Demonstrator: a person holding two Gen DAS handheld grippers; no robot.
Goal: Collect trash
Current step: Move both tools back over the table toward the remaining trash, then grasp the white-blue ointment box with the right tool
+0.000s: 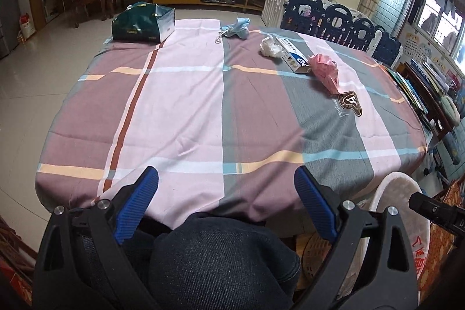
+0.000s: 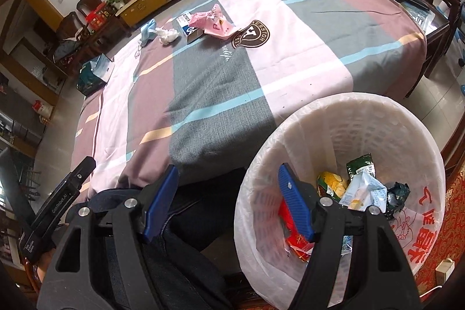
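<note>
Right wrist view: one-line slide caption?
Open right gripper beside lined bin holding wrappers; trash remains on table.

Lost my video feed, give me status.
Left claw open, empty. Right claw open, empty. White lined trash basket holds wrappers. Pink crumpled wrapper, white tissue wad on table, path clear.

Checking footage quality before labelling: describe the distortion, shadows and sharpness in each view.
Left wrist view: strong fisheye bending, dark vignette corners, table evenly lit, far room slightly soft. Right wrist view: same curvature, a shadow along the tablecloth's near edge, white trash bin bright but not blown out, wrappers inside sharp.
</note>
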